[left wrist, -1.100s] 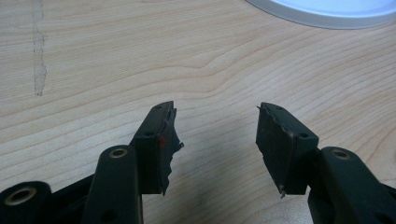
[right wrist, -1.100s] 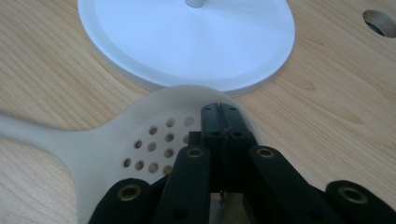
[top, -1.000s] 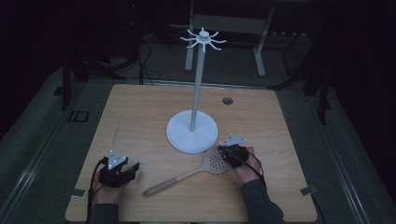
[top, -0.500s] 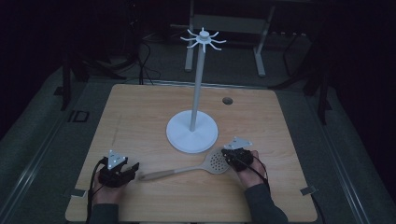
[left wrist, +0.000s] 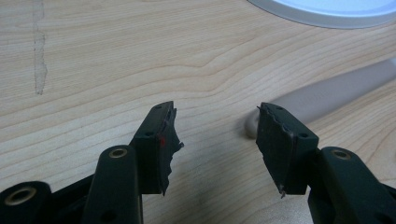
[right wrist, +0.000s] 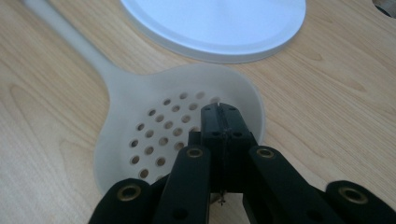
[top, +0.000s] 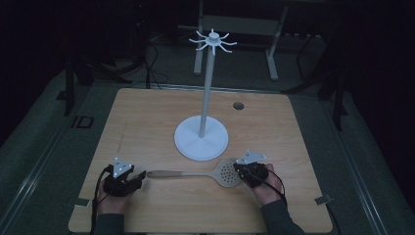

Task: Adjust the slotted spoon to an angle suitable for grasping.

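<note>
R gripper (right wrist: pixel 219 109) jaws clenched over skimmer (top: pixel 226 172) bowl, prob. touching, L gripper (left wrist: pixel 215 133) wide open by handle tip, no legible writing

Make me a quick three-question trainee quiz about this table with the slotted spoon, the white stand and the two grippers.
1. True or false: the left gripper has its jaws open.
2. The right gripper sits over which part of the beige perforated plastic skimmer spoon? A handle tip, B perforated bowl, C neither.
3. What rises from the round white base on the light wooden table?

Key: 1 true. 2 B. 3 A tall white pole topped with radiating hooks.
</note>
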### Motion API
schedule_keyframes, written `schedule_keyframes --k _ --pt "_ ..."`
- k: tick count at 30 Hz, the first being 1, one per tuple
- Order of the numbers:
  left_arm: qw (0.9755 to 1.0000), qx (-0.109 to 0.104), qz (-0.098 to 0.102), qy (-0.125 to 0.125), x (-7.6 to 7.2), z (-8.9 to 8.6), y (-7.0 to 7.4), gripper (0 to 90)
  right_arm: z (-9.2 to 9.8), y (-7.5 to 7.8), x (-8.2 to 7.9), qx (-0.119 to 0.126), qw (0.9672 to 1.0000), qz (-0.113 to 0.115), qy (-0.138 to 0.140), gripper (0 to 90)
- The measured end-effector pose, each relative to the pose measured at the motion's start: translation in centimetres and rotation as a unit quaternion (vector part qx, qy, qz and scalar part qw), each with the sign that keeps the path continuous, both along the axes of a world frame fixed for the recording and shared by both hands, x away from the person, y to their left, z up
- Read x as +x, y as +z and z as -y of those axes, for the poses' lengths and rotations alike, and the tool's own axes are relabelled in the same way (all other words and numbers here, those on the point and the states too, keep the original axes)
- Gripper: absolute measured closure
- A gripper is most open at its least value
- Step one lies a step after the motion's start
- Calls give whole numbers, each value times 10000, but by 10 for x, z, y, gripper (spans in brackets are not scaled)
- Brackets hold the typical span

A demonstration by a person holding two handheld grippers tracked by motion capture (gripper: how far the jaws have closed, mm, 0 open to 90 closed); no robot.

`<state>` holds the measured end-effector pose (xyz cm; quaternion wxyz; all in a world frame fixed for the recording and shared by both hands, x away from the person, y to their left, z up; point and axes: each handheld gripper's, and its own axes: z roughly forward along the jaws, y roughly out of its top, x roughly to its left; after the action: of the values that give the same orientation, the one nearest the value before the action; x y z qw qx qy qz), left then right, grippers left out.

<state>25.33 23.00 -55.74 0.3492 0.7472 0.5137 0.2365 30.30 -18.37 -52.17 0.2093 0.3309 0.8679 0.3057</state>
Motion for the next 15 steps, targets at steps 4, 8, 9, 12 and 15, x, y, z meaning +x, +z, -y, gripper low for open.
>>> schedule_keyframes --k 4,8,9,12,15 --pt "10000 12 -13 5 0 0 0 473 -2 1 1 -131 9999 1 38 896" --pt "10000 -2 -3 0 0 0 0 473 -2 1 2 -169 9998 -35 43 897" --pt "10000 -9 -2 5 0 0 0 473 -2 1 2 -167 9998 -43 63 897" --pt "10000 -10 -8 13 0 -1 0 473 0 2 0 -201 9997 -67 81 898" --pt "10000 -13 -2 14 -1 -1 0 472 2 2 -2 -265 9996 -58 69 898"
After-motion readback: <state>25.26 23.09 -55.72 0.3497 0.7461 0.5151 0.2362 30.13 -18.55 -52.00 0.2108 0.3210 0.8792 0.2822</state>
